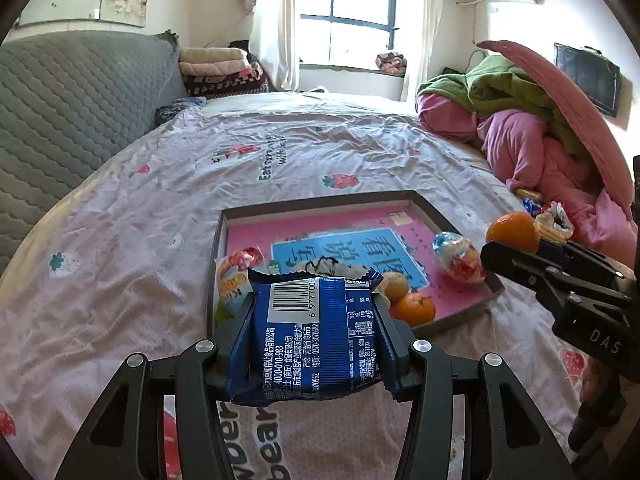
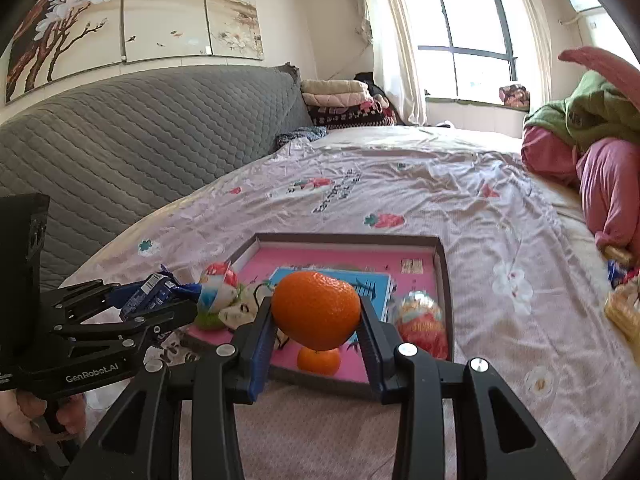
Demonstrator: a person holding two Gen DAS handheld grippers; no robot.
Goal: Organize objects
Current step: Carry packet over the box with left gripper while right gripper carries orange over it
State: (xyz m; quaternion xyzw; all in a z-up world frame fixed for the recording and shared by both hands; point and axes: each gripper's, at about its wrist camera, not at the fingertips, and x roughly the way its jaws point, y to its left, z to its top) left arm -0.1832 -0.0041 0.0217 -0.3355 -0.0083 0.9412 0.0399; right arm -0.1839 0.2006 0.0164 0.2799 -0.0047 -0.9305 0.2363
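1. I'm holding the left gripper (image 1: 316, 344) closed on a blue snack packet (image 1: 310, 332); jaws are part-way in, pressing the packet's two long sides, barcode facing up.
2. The packet is hanging in the air just short of the tray's (image 1: 218, 240) near edge, over the bed sheet (image 1: 120, 248).
3. I'm holding the right gripper (image 2: 316, 320) closed on an orange (image 2: 316, 310); jaws are fairly wide, touching the fruit left and right, nothing under it.
4. The orange is hovering above the tray's near edge, right over a second orange (image 2: 319, 360) already lying inside.
5. The tray is already holding two bright candy bags, one at the near left corner (image 2: 218, 284) and one by the right edge (image 2: 422, 322), plus a pale wrapped snack (image 2: 244, 308) near the front.
6. Risk: the orange is round and gripped at two small spots only. A jolt or a slight loosening could be enough to let it slip, roll off the tray rim and onto the sheet.
7. Risk: dropping it straight down is likely hitting the orange below, so it may bounce or knock that one about.
8. Risk: the packet is soft, and I judge the squeeze could be crushing the contents; it may also be sliding forward out of the jaws.
9. Risk: both grippers are heading for the same near edge and sitting close side by side, so they could be colliding.
10. More snacks (image 2: 624, 312) are lying at the bed's right edge, still outside the tray.
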